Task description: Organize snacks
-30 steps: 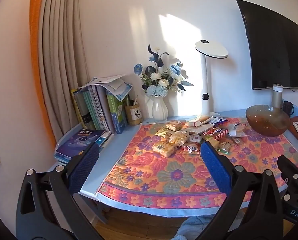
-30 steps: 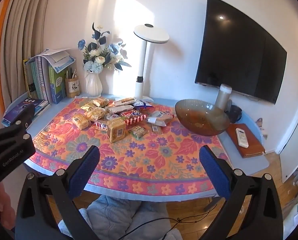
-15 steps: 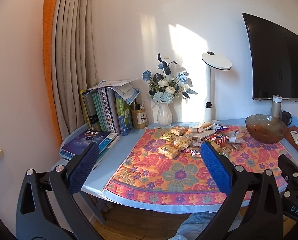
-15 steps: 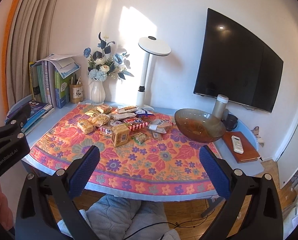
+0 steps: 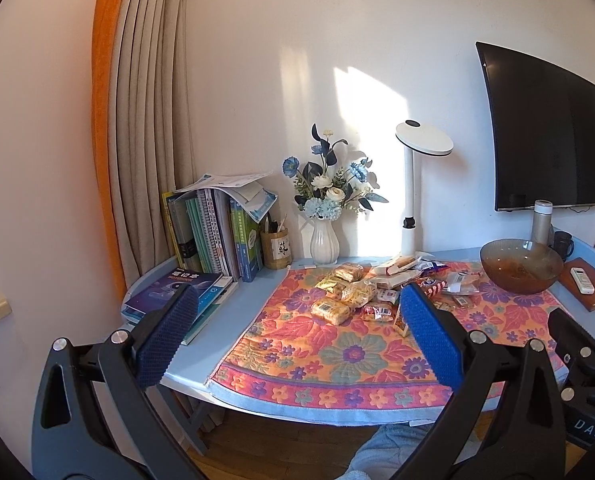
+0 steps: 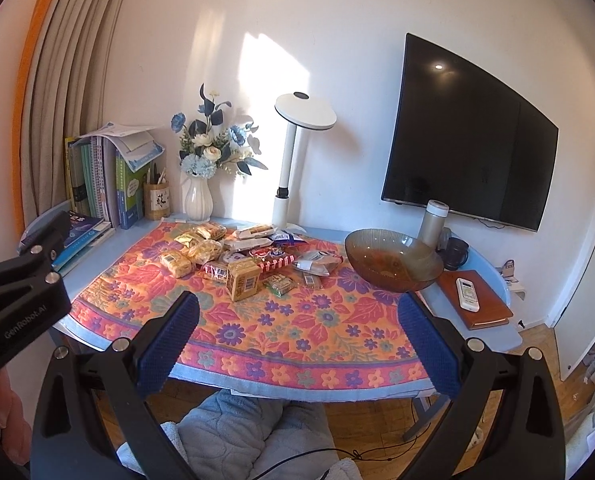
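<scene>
One brown glass bowl (image 6: 393,260); one white vase (image 6: 197,197); one desk lamp (image 6: 297,152); one wall television (image 6: 469,140); one remote (image 6: 467,294); snack packets (image 6: 249,256) heaped mid-frame, roughly fifteen, exact count unclear.

Desk corner against a sunlit white wall.
White vase of blue flowers (image 6: 203,160) stands between upright books (image 6: 101,176) and white lamp (image 6: 293,152); dark television (image 6: 469,136) hangs right.

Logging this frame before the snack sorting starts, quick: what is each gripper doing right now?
Left gripper: jaws wide open, holding nothing, short of the table.
Right gripper: jaws wide open, holding nothing, short of the table.
</scene>
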